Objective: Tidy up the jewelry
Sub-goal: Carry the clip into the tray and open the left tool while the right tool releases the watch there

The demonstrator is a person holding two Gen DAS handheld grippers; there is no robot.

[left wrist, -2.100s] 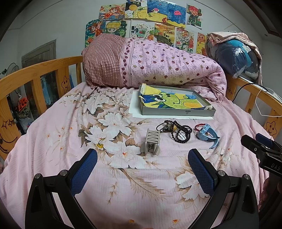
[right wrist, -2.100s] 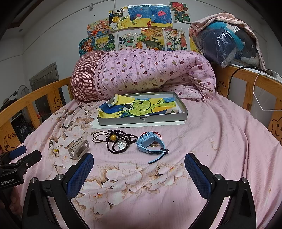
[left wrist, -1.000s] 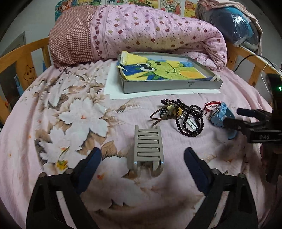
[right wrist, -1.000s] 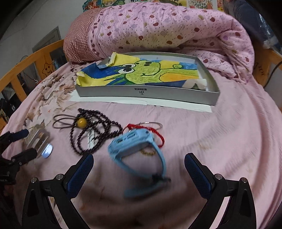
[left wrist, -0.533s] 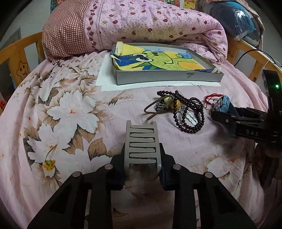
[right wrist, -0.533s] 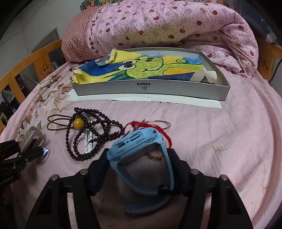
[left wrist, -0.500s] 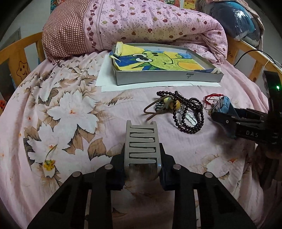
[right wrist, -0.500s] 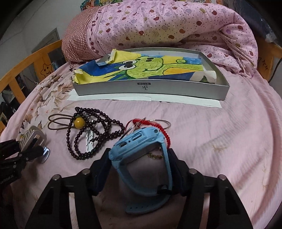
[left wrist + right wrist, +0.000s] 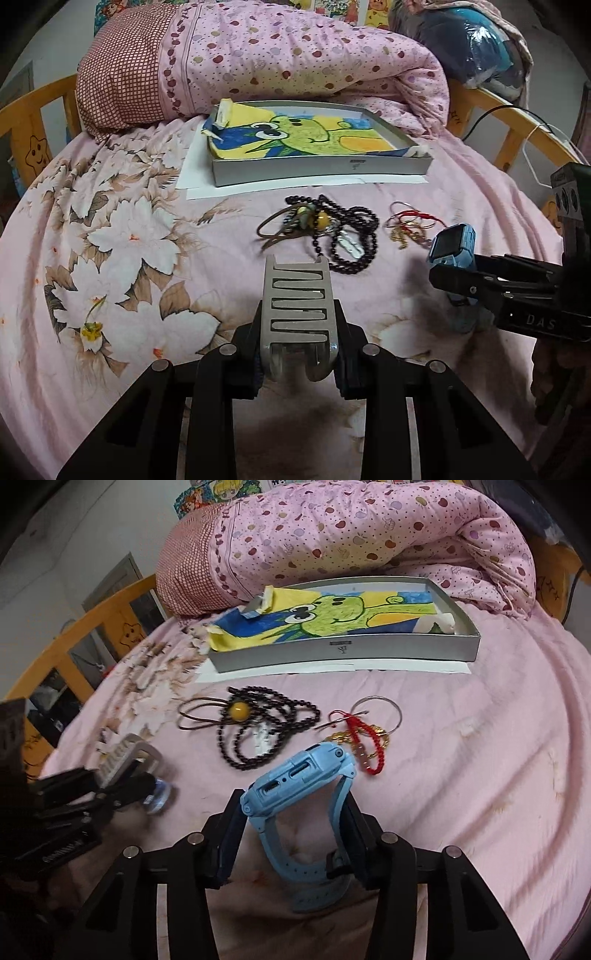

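Observation:
My left gripper [image 9: 297, 354] is shut on a grey slotted metal clasp [image 9: 297, 295], held just above the floral sheet. My right gripper [image 9: 291, 830] has its jaws closing on the strap of a blue watch [image 9: 299, 779], pads pressing both sides, the watch tilted up off the bed. In the left wrist view the watch [image 9: 452, 251] and right gripper [image 9: 454, 280] are at the right. A dark bead necklace [image 9: 266, 723] with a yellow bead and a red cord bracelet [image 9: 365, 734] with a wire ring lie before a grey tray box [image 9: 343, 650] lined with a frog drawing.
A rolled pink dotted quilt [image 9: 277, 55] lies behind the box. Wooden bed rails [image 9: 29, 110] run along both sides. White paper [image 9: 199, 184] sits under the box. A cable [image 9: 532, 136] hangs over the right rail, beside a bagged bundle [image 9: 472, 44].
Both grippers went from wide open to closed, the left on the grey clasp, the right on the blue watch. The watch has since come up off the red bracelet.

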